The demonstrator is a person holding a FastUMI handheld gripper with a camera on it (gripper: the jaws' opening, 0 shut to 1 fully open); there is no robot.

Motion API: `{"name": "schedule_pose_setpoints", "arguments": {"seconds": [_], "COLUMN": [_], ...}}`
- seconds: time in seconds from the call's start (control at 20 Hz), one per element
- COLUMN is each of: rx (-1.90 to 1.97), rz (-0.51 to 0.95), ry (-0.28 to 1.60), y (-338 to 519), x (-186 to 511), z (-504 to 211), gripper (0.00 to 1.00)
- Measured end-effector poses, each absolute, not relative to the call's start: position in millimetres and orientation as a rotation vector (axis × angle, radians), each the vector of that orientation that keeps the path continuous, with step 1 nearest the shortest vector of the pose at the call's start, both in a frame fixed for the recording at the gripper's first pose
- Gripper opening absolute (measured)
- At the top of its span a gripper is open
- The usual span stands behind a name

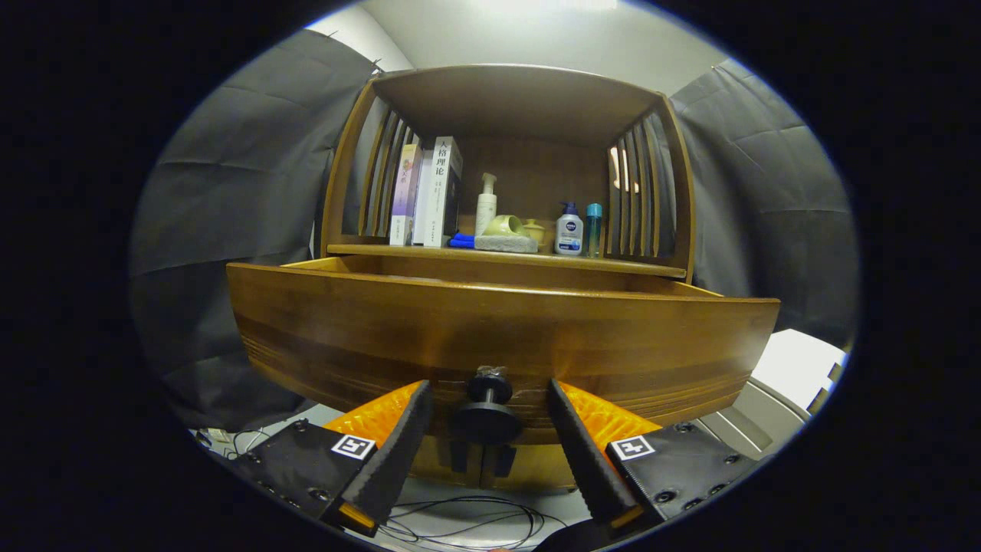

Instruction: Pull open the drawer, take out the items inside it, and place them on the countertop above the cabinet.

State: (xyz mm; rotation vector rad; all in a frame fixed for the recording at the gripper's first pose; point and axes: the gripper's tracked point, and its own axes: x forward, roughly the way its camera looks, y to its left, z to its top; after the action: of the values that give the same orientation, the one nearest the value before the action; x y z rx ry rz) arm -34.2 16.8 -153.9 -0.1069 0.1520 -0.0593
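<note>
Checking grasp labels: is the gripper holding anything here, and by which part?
Nothing held. The gripper is open, its fingers either side of the round black knob on the brown wooden drawer, not touching.

Books point(426, 192) upright at shelf's left end, pump bottles point(485, 203) + blue-capped bottle point(594, 228) further right (cables point(460, 517) on floor below).

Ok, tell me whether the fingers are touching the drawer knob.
Apart. The gripper view shows the black knob between the fingers, with drawer front visible in a gap on each side; the gripper is open around it.
</note>
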Motion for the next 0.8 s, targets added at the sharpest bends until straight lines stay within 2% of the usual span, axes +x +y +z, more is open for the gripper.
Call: {"name": "schedule_pose_setpoints", "arguments": {"seconds": [0.8], "rx": [-0.086], "rz": [-0.09], "ry": [0.166], "y": [11], "x": [34], "z": [-146], "gripper": [0.99]}}
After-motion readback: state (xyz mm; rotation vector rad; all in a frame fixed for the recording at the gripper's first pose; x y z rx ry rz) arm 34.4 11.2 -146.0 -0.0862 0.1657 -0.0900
